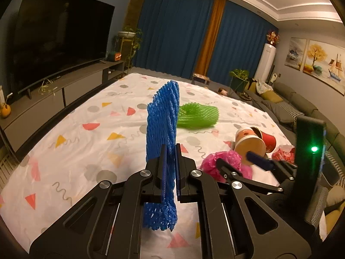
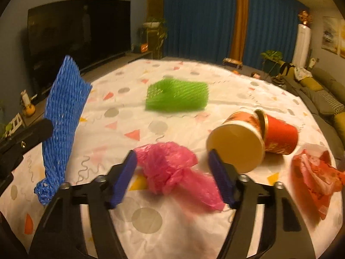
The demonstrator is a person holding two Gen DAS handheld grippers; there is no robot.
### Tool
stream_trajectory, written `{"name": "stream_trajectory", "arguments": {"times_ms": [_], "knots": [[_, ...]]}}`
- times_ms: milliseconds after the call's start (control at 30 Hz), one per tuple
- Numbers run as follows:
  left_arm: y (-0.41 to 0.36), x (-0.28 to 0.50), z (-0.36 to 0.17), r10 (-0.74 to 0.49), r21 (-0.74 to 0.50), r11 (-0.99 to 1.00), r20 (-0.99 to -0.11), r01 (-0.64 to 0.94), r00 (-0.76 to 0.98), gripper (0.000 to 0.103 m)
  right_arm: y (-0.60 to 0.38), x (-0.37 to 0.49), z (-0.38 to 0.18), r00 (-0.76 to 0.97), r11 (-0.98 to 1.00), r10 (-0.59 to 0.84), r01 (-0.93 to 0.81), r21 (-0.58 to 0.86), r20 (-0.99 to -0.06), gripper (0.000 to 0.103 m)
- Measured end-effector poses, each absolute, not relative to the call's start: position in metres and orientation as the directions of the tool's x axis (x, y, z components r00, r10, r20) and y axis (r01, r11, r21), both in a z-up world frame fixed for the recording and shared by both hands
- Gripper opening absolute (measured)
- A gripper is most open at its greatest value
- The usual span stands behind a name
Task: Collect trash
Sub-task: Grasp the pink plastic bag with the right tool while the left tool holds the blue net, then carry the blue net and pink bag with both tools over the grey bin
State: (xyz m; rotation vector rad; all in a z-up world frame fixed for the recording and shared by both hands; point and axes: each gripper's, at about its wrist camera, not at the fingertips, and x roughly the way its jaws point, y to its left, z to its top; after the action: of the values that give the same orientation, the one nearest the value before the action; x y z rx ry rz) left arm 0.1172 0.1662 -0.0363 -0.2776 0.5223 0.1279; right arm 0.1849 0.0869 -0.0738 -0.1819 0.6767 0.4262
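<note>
My left gripper (image 1: 170, 151) is shut on a blue foam net sleeve (image 1: 163, 120) and holds it upright above the table; the sleeve also shows at the left of the right wrist view (image 2: 64, 116). My right gripper (image 2: 172, 157) is open, its fingers either side of a crumpled pink plastic bag (image 2: 170, 166), which also shows in the left wrist view (image 1: 224, 161). A green foam net (image 2: 176, 96) lies further back (image 1: 197, 116). Two paper cups (image 2: 254, 138) lie tipped on their sides to the right (image 1: 254, 142). A red wrapper (image 2: 314, 172) lies at the far right.
The table has a white cloth (image 2: 151, 226) with coloured shapes. A TV (image 1: 60, 36) on a low cabinet (image 1: 54, 95) stands to the left. A grey sofa (image 1: 301, 112) runs along the right. Blue curtains (image 1: 183, 32) hang behind.
</note>
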Motion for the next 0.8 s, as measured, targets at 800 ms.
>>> {"name": "stream_trajectory", "arguments": {"times_ms": [800], "knots": [[0.128,0.107,-0.024,0.006,-0.196,0.973,-0.493,-0.118,0.870,0.006,0.023,0.128,-0.026,0.788,0.916,0.350,-0.401,0.008,-0.507,0.027]]}}
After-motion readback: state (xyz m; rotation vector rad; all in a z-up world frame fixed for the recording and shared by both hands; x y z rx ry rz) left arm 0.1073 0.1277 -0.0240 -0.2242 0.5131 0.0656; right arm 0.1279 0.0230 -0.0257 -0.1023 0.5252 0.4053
